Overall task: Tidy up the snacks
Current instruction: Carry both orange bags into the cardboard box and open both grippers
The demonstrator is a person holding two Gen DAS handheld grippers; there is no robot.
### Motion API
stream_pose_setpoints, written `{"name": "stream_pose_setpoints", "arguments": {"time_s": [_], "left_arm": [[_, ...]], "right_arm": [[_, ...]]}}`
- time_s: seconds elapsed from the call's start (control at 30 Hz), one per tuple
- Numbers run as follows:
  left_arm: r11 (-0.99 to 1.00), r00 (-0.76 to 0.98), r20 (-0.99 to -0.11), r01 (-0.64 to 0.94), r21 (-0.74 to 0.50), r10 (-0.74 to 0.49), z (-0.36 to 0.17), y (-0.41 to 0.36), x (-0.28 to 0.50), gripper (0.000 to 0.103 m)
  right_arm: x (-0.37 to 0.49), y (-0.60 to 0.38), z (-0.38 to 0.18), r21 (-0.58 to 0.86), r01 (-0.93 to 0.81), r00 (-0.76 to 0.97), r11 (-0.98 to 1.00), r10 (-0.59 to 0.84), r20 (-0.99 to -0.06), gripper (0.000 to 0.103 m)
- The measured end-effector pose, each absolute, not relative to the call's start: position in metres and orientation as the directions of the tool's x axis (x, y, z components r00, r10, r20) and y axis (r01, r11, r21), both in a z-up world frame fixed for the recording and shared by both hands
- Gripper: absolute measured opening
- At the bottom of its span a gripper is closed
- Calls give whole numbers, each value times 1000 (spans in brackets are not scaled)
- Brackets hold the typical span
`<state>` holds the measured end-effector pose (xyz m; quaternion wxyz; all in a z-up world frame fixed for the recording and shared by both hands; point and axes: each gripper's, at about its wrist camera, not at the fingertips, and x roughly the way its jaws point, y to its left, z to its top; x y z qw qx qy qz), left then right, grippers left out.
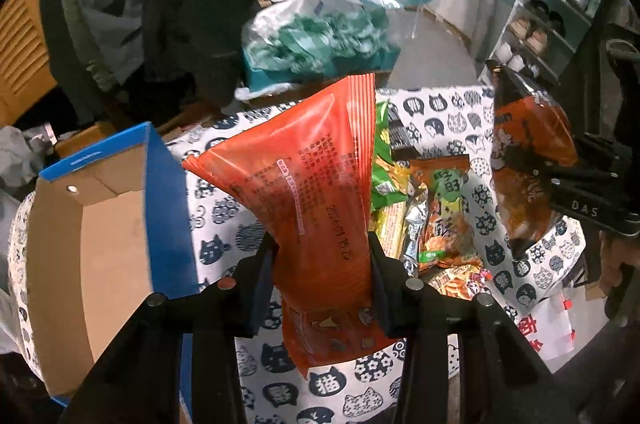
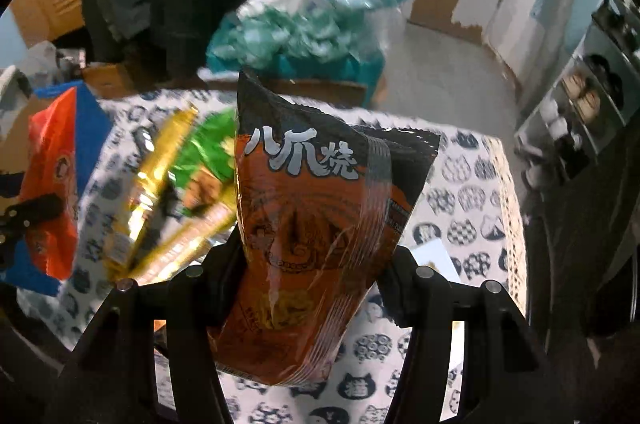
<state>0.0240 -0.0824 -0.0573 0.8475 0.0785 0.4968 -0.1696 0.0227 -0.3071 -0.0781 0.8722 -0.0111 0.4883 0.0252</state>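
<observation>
Left gripper (image 1: 322, 256): clamped on orange snack packet (image 1: 304, 184)
Right gripper (image 2: 312, 264): clamped on black-and-orange snack bag (image 2: 316, 224)
Blue box (image 1: 120, 216): nine o'clock, on cat-print cloth (image 1: 360, 376)

Dimly and evenly lit indoors with soft shadows, strongly bowed by the fisheye and ringed by black corners, sharp on the glossy orange plastic snack packet (image 1: 316, 184) with faint glare, smeared by motion blur across the gold and green foil wrappers (image 2: 176, 184) and teal bagged bundle (image 2: 296, 40).
</observation>
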Motion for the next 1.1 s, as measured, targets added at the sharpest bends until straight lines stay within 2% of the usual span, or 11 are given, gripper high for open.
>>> {"name": "stream_pose_setpoints", "arguments": {"time_s": [0.23,0.43,1.1], "left_arm": [[949,531,-828,316,-3,-180,-33,-38,21,42],[968,593,-799,243,59,-100,-29,8,21,42],[997,491,-868,-37,62,72,-87,153,46,42]], "right_arm": [[33,-262,-52,30,-136,553,990,101,-827,57],[49,-210,-39,65,-210,547,976,172,-819,57],[103,-34,-26,126,-431,463,894,339,-819,57]]}}
